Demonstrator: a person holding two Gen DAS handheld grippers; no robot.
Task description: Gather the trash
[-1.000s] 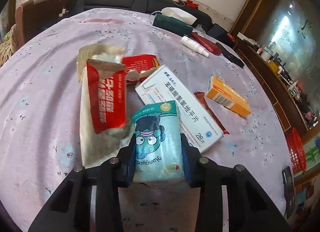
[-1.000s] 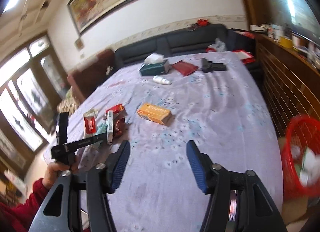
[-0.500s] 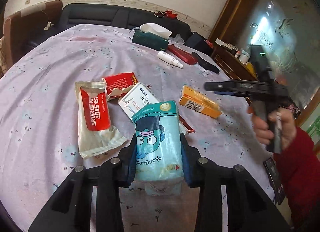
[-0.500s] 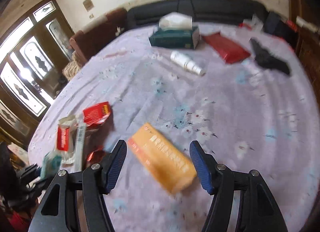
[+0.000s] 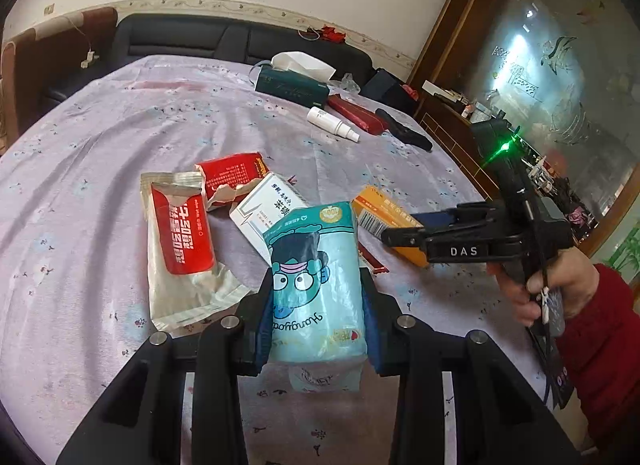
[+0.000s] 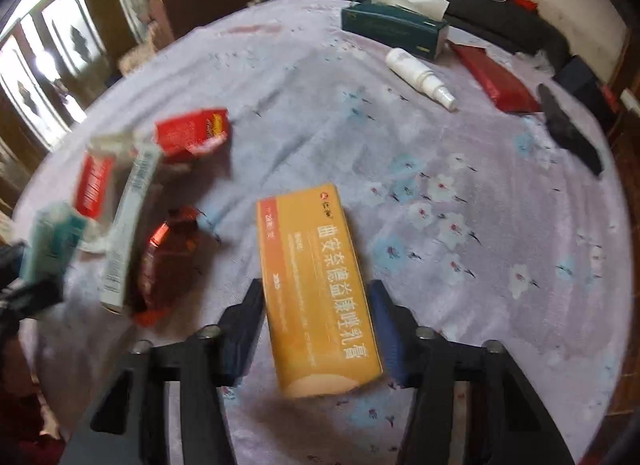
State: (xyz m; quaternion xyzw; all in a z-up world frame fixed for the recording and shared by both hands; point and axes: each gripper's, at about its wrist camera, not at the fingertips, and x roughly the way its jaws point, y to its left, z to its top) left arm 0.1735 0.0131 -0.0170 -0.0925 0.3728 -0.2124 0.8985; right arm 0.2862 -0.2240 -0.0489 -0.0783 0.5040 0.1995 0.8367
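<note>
— What's the left tool (image 5: 316,301) got?
— It's clamped on a teal cartoon tissue pack (image 5: 316,277).
— And the "DAS" right tool (image 6: 316,321)?
— Its jaws, just closing, straddle the orange box (image 6: 316,289) on the counter (image 6: 460,265); contact unclear.

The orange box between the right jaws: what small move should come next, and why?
Probably finish closing the right gripper on the orange box. Its jaws have just been closing and now flank the box on both sides, but a small gap shows on the left. The left gripper already holds a blue tissue pack.
</note>
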